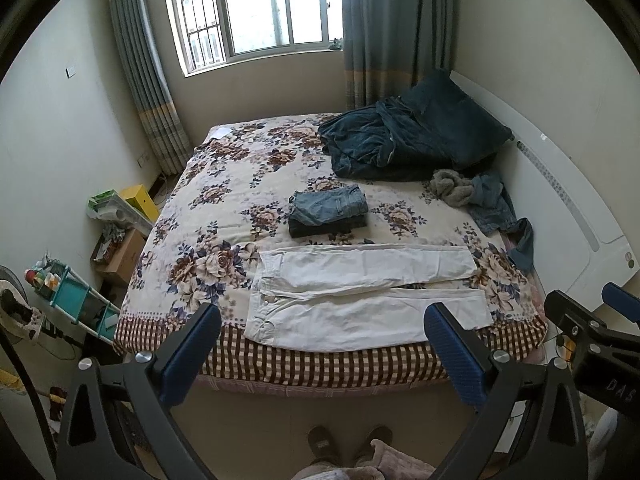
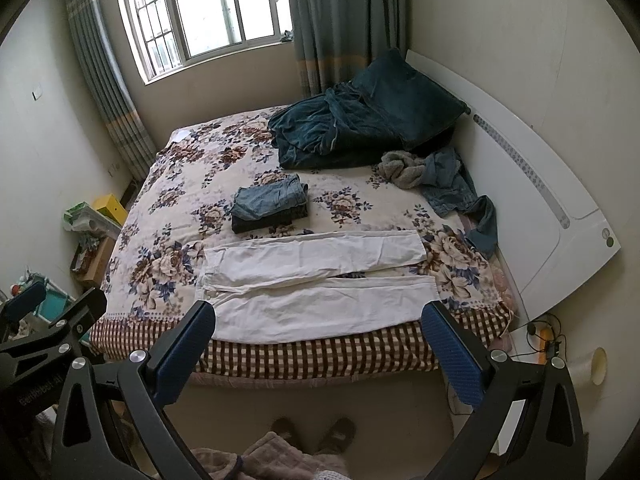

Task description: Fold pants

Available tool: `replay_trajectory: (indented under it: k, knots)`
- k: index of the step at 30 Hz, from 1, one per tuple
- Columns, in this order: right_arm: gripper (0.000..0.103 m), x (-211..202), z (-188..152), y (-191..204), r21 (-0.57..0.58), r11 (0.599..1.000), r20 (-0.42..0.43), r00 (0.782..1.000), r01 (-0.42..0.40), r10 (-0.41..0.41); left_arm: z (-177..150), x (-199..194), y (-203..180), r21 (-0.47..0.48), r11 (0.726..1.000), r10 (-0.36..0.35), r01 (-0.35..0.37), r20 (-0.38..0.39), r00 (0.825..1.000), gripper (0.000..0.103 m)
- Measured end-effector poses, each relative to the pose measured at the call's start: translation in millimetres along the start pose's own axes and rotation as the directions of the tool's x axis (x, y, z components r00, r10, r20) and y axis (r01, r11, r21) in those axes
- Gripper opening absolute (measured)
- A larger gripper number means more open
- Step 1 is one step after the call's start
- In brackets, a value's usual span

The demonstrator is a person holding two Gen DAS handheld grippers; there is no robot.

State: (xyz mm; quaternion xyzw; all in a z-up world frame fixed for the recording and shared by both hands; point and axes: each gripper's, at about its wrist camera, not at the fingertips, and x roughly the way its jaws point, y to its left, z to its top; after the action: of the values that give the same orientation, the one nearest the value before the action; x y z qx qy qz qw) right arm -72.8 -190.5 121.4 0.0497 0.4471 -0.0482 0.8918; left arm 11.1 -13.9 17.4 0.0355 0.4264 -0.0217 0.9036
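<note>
White pants lie flat along the bed's near edge; both hand-held grippers hover spread apart, empty.

White cotton-looking pants laid flat and unfolded on the floral bedspread, along the near edge of the bed. Waistband to the left, both legs running right, side by side with a narrow gap opening toward the hems. Near leg's lower edge hangs slightly over the checkered border. Light wrinkles; nothing touching them.
</note>
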Motion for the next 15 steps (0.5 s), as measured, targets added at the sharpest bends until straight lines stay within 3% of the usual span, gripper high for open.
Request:
replay_trajectory:
  k: [15]
  knots:
    - [0.103, -0.8, 9.2, 1.0, 0.003, 1.0, 0.008, 1.0, 0.001, -0.001, -5.4, -1.5, -0.1, 0.0, 1.0, -0.004, 0.004, 0.004, 1.0, 0.103]
